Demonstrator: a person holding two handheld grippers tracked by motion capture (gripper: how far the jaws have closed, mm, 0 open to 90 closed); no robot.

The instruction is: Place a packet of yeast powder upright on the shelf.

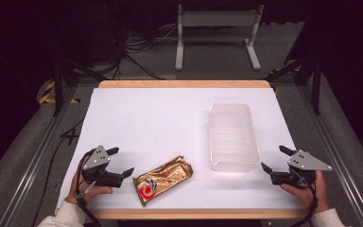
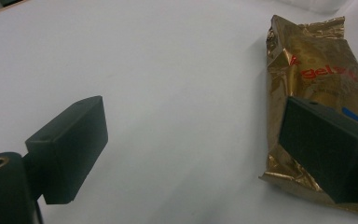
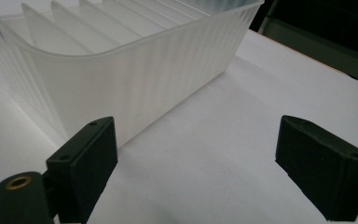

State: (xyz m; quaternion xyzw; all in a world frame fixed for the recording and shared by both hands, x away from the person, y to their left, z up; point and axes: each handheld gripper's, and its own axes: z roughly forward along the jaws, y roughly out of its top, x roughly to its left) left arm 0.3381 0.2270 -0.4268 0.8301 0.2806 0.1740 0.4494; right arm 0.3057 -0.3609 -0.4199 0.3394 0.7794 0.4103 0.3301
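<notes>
The white table carries a translucent ribbed plastic bin at its right. A gold foil snack packet lies flat near the front edge, just beside the left gripper, whose jaws stand apart and hold nothing. The right gripper, near the bin, is also spread and holds nothing.

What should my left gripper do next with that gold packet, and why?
Probably ease the left gripper a little toward the gold packet until its near end sits between the jaws. They stand wide open with nothing between them, and the packet lies flat just beside one jaw, outside the translucent bin.
</notes>
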